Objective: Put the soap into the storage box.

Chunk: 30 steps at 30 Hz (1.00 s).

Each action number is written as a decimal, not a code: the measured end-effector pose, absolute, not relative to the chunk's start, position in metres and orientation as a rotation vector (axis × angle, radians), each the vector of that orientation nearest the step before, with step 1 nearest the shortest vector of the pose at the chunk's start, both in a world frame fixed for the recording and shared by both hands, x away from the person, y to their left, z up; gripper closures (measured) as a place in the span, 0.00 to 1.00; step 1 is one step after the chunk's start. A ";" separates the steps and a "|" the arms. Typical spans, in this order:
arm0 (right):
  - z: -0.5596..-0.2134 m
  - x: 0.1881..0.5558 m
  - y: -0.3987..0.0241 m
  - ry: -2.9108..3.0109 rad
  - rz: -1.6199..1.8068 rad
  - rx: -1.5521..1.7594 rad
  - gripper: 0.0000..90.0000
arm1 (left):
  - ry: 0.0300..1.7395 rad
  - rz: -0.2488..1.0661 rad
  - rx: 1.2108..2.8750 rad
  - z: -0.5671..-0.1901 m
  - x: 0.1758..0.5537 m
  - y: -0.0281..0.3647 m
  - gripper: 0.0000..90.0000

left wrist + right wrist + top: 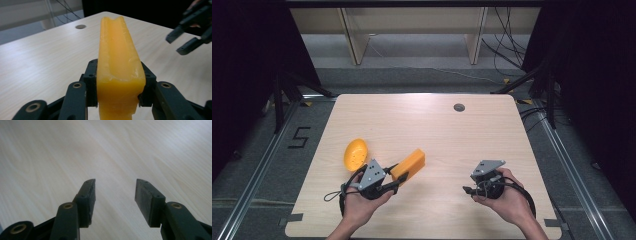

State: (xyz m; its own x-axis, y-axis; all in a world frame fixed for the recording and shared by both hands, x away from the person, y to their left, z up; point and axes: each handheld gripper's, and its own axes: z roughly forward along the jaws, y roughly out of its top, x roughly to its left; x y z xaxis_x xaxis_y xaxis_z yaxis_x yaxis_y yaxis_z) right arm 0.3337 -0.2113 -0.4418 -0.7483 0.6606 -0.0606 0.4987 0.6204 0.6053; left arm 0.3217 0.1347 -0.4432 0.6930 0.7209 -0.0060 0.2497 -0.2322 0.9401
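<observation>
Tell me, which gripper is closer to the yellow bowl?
Left. The left gripper sits just beside the yellow bowl, clamping an orange block; the right gripper is across the table.

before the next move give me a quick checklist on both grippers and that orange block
1. Left gripper shut on the orange wedge-shaped block: ok.
2. Block gripped squarely, sticking straight out between the jaws: ok.
3. Right gripper open with nothing between its jaws: ok.
4. Yellow perforated bowl apart from the block: ok.
5. Bare light wooden table ahead of the block: ok.
6. Block lifted off the table: cannot tell.
</observation>
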 end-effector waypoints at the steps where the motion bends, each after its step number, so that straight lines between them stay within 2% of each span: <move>1: -0.441 0.332 -0.213 2.555 0.851 0.964 0.58 | 0.795 0.555 1.773 -0.442 0.322 0.137 0.67; 3: -0.442 0.330 -0.216 2.489 0.898 0.998 0.58 | 0.816 0.637 1.765 -0.439 0.325 0.140 0.67; 4: -0.442 0.330 -0.216 2.489 0.898 0.998 0.58 | 0.816 0.637 1.765 -0.439 0.325 0.140 0.67; 5: -0.442 0.326 -0.219 2.445 0.929 1.049 0.58 | 0.862 0.687 1.718 -0.435 0.327 0.144 0.67; 11: -0.443 0.320 -0.230 2.333 0.987 1.121 0.58 | 0.953 0.774 1.592 -0.434 0.326 0.156 0.67; 13: -0.444 0.319 -0.232 2.311 0.998 1.143 0.58 | 0.995 0.780 1.534 -0.439 0.321 0.163 0.67; 30: -0.449 0.315 -0.241 2.253 1.013 1.168 0.56 | 1.079 0.900 1.435 -0.439 0.312 0.185 0.67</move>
State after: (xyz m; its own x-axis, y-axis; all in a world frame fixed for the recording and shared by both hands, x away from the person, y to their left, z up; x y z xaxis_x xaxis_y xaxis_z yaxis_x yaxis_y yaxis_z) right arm 0.3148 -0.2408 -0.4487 -0.5673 0.8232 -0.0241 0.5282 0.3861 0.7563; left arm 0.3124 0.1847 -0.4386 0.3032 0.9524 -0.0308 0.1407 -0.0128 0.9900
